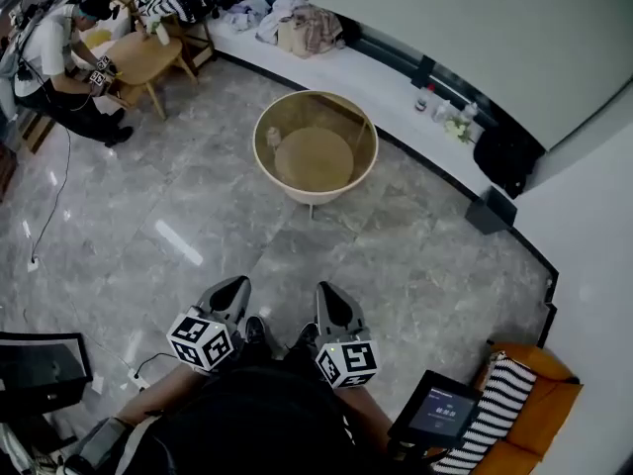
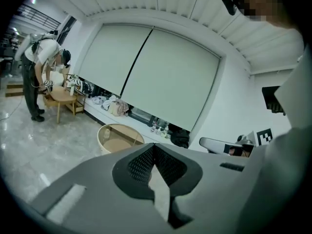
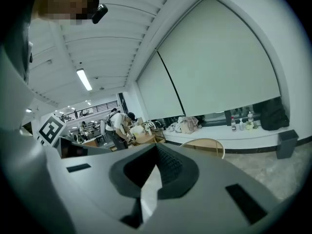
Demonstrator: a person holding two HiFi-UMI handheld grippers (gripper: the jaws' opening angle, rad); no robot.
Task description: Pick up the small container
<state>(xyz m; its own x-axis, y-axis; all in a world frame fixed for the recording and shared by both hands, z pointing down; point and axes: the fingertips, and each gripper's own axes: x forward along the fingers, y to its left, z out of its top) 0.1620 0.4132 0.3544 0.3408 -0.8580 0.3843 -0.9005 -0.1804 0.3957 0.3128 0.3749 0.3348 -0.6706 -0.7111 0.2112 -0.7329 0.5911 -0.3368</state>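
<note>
1. My left gripper (image 1: 229, 293) and right gripper (image 1: 332, 303) were both closed, gripping nothing, held near my body.
2. The small container (image 1: 274, 138) (pale, likely it) stood on the round table (image 1: 326, 194), well ahead.
3. I judged that approach, grasp and lift all remained.

The floor (image 1: 148, 216) is glossy marbled grey stone; the upper-centre tub (image 1: 326, 192) looks smooth pale wood; the left gripper (image 1: 235, 287) is matt grey plastic.
</note>
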